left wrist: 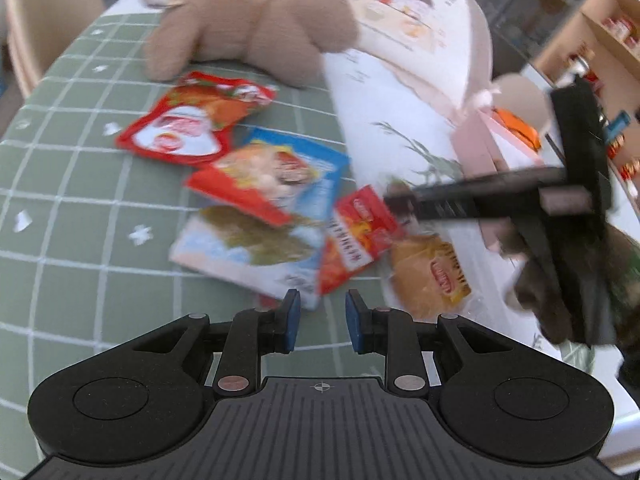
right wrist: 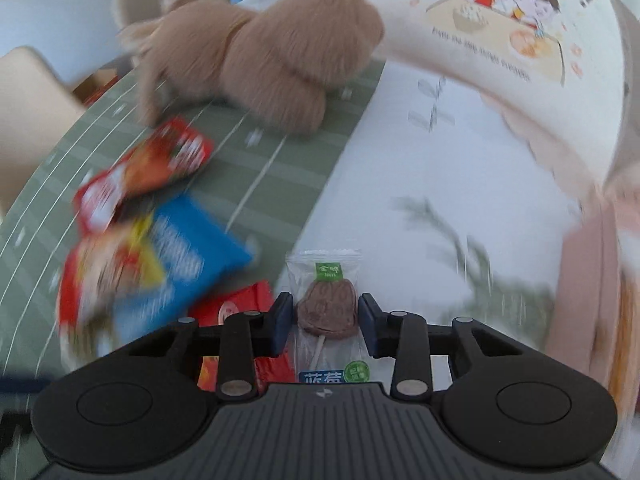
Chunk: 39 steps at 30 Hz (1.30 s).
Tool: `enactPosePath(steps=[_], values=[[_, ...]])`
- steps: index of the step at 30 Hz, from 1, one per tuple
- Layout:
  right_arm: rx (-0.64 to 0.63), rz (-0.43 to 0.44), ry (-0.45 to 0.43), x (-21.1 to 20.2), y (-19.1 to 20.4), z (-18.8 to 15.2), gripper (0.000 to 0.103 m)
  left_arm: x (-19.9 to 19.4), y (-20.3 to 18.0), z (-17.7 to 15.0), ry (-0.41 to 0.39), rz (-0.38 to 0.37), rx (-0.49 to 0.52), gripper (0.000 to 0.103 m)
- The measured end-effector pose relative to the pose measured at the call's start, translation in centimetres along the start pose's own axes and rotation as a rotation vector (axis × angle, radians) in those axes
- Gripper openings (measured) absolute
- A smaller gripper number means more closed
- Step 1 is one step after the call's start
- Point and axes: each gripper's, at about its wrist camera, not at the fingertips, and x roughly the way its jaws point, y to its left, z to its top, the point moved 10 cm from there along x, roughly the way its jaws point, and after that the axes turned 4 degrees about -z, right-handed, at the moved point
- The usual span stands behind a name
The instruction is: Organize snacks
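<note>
Several snack packets lie on the green checked tablecloth (left wrist: 80, 208): a red one (left wrist: 192, 120), a blue and red one (left wrist: 272, 176), a pale one (left wrist: 248, 252), a small red one (left wrist: 356, 236) and a yellow one (left wrist: 432, 276). My left gripper (left wrist: 320, 320) is open and empty just above them. My right gripper (right wrist: 323, 322) holds a brown lollipop in a clear wrapper (right wrist: 326, 312) between its pads. In the left wrist view the right gripper (left wrist: 400, 196) shows at the right, blurred.
A brown plush rabbit (left wrist: 256, 28) lies at the back of the table. A large white box with cartoon children (right wrist: 500, 40) stands open at the right. A beige chair (left wrist: 44, 12) stands at the far left. Shelves (left wrist: 600, 40) are at the far right.
</note>
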Motion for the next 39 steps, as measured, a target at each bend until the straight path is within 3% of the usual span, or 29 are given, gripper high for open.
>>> enactPosePath(steps=[2, 4, 6, 10, 16, 20, 26, 30, 36, 39], values=[[0.004, 0.001, -0.016, -2.0, -0.3, -1.7, 0.038, 0.7, -0.7, 0.0, 0.008, 0.017, 0.026, 0.028], [0.014, 0.021, -0.054, -4.3, -0.4, -3.0, 0.048, 1.5, -1.1, -0.1, 0.015, 0.039, 0.031, 0.028], [0.046, 0.052, -0.084, -6.0, -0.5, -3.9, 0.065, 2.1, -1.2, -0.2, 0.022, 0.077, 0.021, 0.028], [0.129, 0.162, -0.070, -7.4, 0.3, -6.4, 0.066, 2.1, -1.5, -0.6, 0.013, 0.108, -0.020, 0.028], [0.162, 0.163, -0.064, -8.0, -0.3, -10.5, 0.066, 1.9, -4.5, 1.2, -0.024, 0.113, -0.002, 0.028], [0.182, 0.100, -0.087, -9.3, -3.8, -12.8, 0.066, 4.5, -7.2, 3.3, -0.012, 0.093, -0.005, 0.028], [0.191, -0.006, -0.123, -10.7, -8.6, -15.3, 0.066, 9.7, -8.7, 5.7, 0.004, 0.164, -0.100, 0.028], [0.198, 0.038, -0.151, -11.7, -9.6, -16.5, 0.066, 11.6, -9.1, 6.6, 0.004, 0.267, -0.010, 0.046], [0.135, 0.148, -0.174, -12.4, -8.3, -16.8, 0.066, 10.7, -9.2, 6.0, 0.025, 0.345, 0.172, 0.044], [0.071, 0.214, -0.180, -12.2, -6.1, -15.8, 0.066, 9.1, -8.1, 4.6, 0.045, 0.378, 0.198, 0.044]])
